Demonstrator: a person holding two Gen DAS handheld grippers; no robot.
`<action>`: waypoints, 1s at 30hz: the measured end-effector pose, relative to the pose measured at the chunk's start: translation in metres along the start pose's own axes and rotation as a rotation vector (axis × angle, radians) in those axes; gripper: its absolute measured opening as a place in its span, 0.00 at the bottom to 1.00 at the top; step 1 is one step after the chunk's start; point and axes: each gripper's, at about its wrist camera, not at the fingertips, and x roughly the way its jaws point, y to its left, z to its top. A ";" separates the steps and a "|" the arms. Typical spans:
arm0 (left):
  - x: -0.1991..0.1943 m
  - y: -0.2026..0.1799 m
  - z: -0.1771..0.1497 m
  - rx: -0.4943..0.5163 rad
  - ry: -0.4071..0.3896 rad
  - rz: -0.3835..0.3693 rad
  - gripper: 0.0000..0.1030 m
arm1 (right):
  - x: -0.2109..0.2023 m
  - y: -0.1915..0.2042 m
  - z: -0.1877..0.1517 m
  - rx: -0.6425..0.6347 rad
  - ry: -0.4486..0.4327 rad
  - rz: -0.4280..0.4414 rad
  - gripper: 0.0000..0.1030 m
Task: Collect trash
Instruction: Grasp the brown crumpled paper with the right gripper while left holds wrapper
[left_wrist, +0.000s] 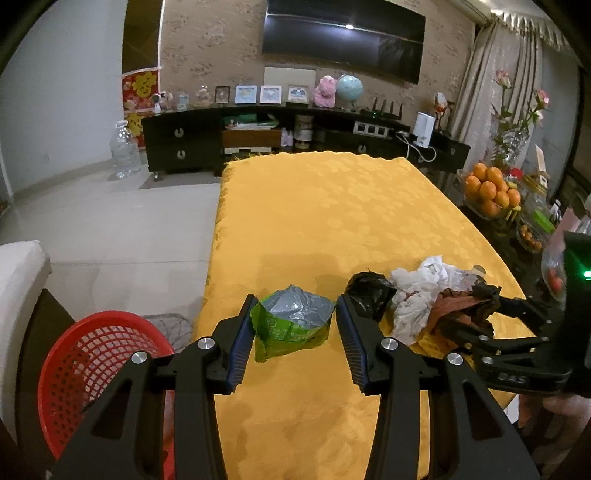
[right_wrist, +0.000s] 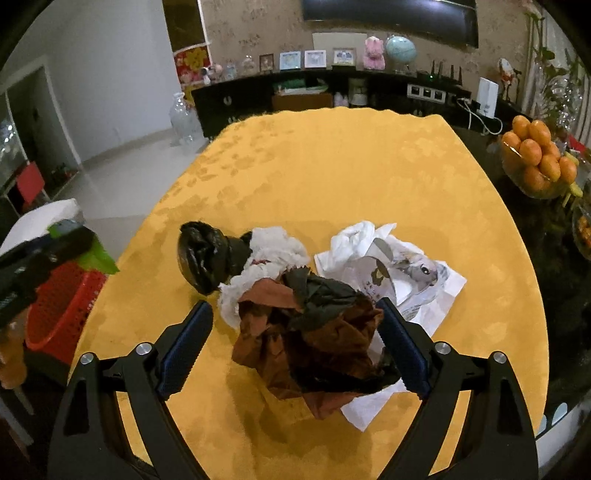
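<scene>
A crumpled green snack bag (left_wrist: 291, 325) with a silver inside hangs above the yellow tablecloth (left_wrist: 332, 206), with my left gripper (left_wrist: 297, 301) shut on it. In the right wrist view that gripper shows blurred at the left edge (right_wrist: 48, 251). My right gripper (right_wrist: 295, 306) stands open around a brown and black crumpled paper wad (right_wrist: 314, 332); the right pad touches it and the left pad is apart. A black bag (right_wrist: 207, 254), white tissues (right_wrist: 273, 251) and a white plastic bag on printed paper (right_wrist: 369, 243) lie just behind the wad.
A red mesh basket (left_wrist: 96, 354) stands on the floor off the table's left edge. A bowl of oranges (right_wrist: 539, 158) sits on the dark table at the right. A dark TV cabinet (left_wrist: 184, 144) lines the far wall.
</scene>
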 end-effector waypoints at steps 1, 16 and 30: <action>-0.001 0.000 0.000 0.000 -0.003 0.001 0.41 | 0.003 0.000 0.000 0.001 0.007 -0.005 0.78; -0.009 0.009 0.004 -0.006 -0.026 0.010 0.41 | -0.011 -0.003 0.011 0.019 -0.059 0.000 0.63; -0.026 0.017 0.010 -0.021 -0.078 0.046 0.41 | -0.042 0.002 0.029 0.037 -0.162 0.040 0.63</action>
